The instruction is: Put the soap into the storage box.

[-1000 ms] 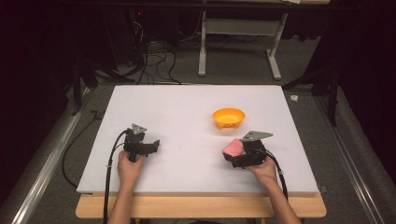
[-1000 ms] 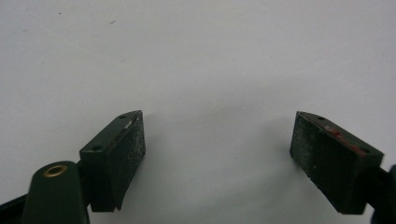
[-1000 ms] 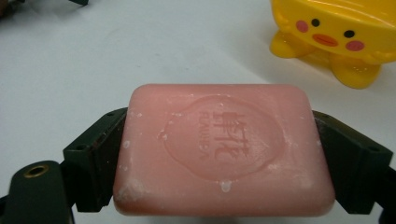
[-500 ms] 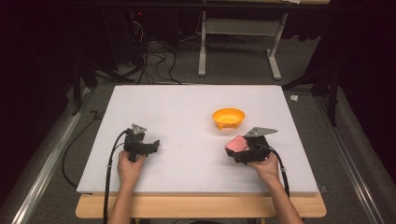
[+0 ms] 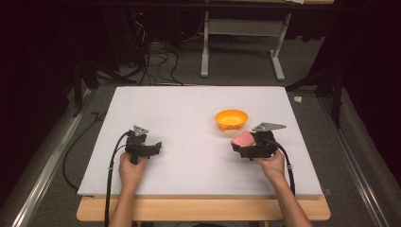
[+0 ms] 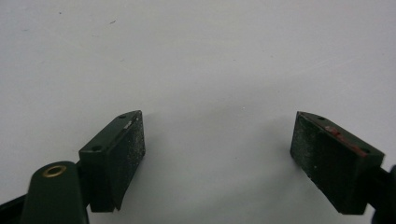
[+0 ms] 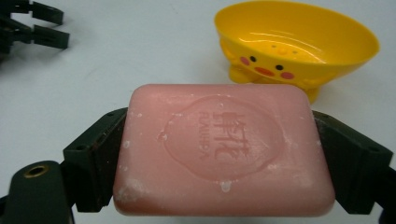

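Soap, a pink bar [image 7: 223,149] with a raised emblem and lettering pressed into its top face, sat clamped in the right hand-held gripper [image 7: 223,158], one black jaw against each short side. The bar lay flat between the pads, its powdery surface turned up toward the camera that rode on that gripper. In the high view the right hand-held gripper [image 5: 246,144] pointed toward the middle of the surface, with the bar of soap [image 5: 242,139] at its tip and a hand [image 5: 272,163] wrapped around its body.

Just beyond the bar stood a yellow soap dish [image 7: 299,44] shaped like a duck, with a small face of dots and pink cheeks on its front and drain holes in its shallow bowl. The dish was near the soap but apart from it. Seen from above, the soap dish [image 5: 231,119] rested on the white surface [image 5: 189,109] slightly ahead of the right hand-held gripper.

The left hand-held gripper [image 6: 217,149] held its jaws wide apart over bare white surface, with nothing between the pads. In the high view the left hand-held gripper [image 5: 153,149] sat well apart from the soap, on the opposite side of the surface, gripped by the other hand [image 5: 131,168].
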Motion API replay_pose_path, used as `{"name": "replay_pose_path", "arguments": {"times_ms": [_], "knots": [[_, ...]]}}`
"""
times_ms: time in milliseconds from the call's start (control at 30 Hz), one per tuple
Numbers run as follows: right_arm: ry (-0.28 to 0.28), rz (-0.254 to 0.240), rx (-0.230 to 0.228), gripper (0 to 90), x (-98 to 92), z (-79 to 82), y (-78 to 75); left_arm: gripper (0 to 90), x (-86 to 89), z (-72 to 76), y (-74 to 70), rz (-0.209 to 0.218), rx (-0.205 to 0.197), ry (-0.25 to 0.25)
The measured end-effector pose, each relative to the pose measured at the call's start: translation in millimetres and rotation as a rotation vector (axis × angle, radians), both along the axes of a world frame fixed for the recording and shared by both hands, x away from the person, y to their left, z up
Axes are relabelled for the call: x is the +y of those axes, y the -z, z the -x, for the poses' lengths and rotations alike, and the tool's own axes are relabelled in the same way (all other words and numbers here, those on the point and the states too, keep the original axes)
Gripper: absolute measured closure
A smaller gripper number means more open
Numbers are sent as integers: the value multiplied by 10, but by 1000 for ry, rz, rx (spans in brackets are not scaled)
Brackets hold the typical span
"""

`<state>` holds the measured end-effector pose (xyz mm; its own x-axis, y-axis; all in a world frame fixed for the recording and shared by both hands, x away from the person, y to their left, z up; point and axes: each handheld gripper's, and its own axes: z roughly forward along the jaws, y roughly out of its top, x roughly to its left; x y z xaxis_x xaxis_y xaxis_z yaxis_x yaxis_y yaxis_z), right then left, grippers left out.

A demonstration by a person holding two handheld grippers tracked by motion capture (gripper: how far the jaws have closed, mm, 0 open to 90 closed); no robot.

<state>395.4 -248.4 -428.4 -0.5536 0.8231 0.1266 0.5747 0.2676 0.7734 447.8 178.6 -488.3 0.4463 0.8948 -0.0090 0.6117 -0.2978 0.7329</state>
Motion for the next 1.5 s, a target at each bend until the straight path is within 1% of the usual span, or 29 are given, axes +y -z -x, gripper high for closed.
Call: {"name": "replay_pose_path", "arguments": {"times_ms": [33, 67, 167, 233, 267, 467, 567, 667, 900, 967, 1167, 1233, 1267, 1300, 1333, 1500], "knots": [[0, 0, 0, 135, 0, 0, 0, 182, 0, 0, 0, 0, 0, 0], [26, 15, 5, 135, -2, -29, -17, 182, 0, 0, 0, 0, 0, 0], [44, 5, 13, 135, -18, -65, -40, 182, 1, 0, -1, 1, 2, 1], [45, 6, 10, 135, -23, -79, -51, 182, 1, -1, -1, 1, 2, 1], [52, -2, 11, 135, -35, -93, -77, 182, 1, -1, -1, 1, 2, 1], [53, -19, 9, 135, -55, -140, -139, 182, 1, -1, -1, 1, 2, 1], [56, -19, 9, 135, -54, -159, -151, 182, 1, -1, -1, 1, 2, 0], [55, -37, 18, 135, -59, -194, -172, 181, 1, -1, -1, 1, 2, 0], [68, -40, 8, 135, -44, -255, -237, 181, 1, -1, -1, 1, 2, 0], [71, -55, 7, 135, -47, -270, -252, 181, 0, 0, 0, 1, 0, -1], [67, -59, 21, 135, -40, -346, -302, 181, -1, 0, 0, 0, 0, -1], [68, -60, 19, 135, -38, -360, -308, 181, 0, 0, 0, 0, 0, -1], [66, -74, 25, 135, -41, -389, -313, 181, -1, 0, 0, 0, 0, -1], [66, -74, 25, 135, -41, -389, -313, 181, -1, 0, 0, 0, 0, -1], [67, -68, 24, 135, -36, -423, -322, 181, 0, 0, 0, 0, 0, -1], [74, -72, 32, 135, -24, -469, -360, 181, 0, 0, 0, 0, 0, -1]]}}
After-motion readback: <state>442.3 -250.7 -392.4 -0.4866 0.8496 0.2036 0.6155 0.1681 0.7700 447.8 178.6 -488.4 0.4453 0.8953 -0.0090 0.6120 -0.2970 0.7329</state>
